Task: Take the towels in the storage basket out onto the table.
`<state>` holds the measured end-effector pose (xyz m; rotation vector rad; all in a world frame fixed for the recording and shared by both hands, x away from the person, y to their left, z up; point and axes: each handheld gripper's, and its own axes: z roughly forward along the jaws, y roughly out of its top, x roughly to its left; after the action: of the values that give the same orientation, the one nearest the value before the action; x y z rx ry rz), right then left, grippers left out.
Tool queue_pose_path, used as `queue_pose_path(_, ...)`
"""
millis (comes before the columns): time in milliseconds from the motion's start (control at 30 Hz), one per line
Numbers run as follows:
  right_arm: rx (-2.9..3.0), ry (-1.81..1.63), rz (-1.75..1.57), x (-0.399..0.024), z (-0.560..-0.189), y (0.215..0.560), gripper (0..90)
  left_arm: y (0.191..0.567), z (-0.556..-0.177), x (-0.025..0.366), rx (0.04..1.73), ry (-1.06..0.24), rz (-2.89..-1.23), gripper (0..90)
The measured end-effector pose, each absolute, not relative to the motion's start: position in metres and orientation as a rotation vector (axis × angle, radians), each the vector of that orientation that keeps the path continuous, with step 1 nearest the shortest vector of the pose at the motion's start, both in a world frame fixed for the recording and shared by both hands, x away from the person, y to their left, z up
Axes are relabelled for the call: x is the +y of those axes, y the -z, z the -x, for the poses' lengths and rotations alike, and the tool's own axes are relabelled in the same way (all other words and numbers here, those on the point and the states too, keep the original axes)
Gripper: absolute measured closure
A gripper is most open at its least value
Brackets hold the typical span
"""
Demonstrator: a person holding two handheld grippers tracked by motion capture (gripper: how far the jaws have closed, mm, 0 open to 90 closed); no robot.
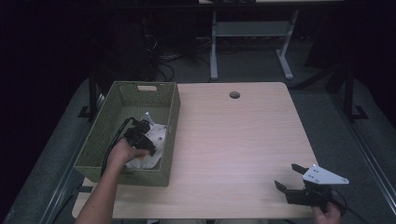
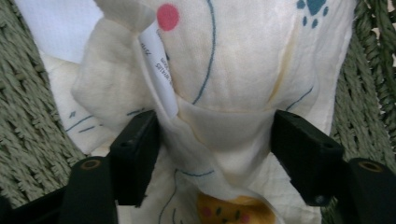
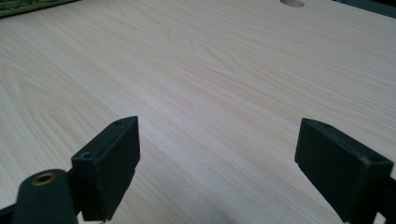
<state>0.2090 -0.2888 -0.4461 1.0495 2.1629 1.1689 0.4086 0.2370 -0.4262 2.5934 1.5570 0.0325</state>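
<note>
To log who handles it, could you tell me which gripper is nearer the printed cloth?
Left. The left gripper straddles the printed cloth inside the basket; the right gripper rests across the table.

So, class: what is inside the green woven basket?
Inside the green woven basket lies a crumpled cream printed cloth, and the left gripper reaches in with its jaws either side of a fold. Whatever lies beneath the cloth is covered.

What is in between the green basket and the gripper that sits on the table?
Nothing but bare wooden table. In the high view, the stretch from the green basket across to the right gripper holds no objects.
</note>
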Motion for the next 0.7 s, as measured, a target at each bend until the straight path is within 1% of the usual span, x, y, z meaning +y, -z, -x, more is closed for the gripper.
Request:
queue_pose_path(100, 2.16, -1.171, -1.051, -0.2885, -0.2082, 0.4457, 13.7, 0.426, -0.4087, 0.2393, 1.558, -0.049, -2.591, 41.7)
queue_pose_path(300, 2.163, -1.17, -1.05, -0.288, -0.2086, 0.4459, 13.7, 0.4258, -0.4066, 0.2378, 1.551, -0.07, -2.606, 47.0)
queue_pose_path(400, 2.162, -1.17, -1.056, -0.2879, -0.2078, 0.4454, 13.7, 0.4254, -0.4074, 0.2394, 1.559, -0.06, -2.6, 50.6)
queue_pose_path(500, 2.158, -1.173, -1.05, -0.2893, -0.2084, 0.4459, 13.7, 0.4248, -0.4081, 0.2413, 1.554, -0.039, -2.594, 56.7)
queue_pose_path(533, 2.158, -1.173, -1.05, -0.2893, -0.2084, 0.4459, 13.7, 0.4247, -0.4083, 0.242, 1.56, -0.032, -2.588, 56.7)
queue_pose_path(567, 2.156, -1.175, -1.047, -0.2897, -0.2085, 0.4462, 13.7, 0.4245, -0.4087, 0.2428, 1.561, -0.031, -2.586, 59.9)
queue_pose_path(700, 2.158, -1.175, -1.05, -0.2891, -0.2087, 0.4466, 13.7, 0.4244, -0.41, 0.2461, 1.567, -0.013, -2.572, 62.2)
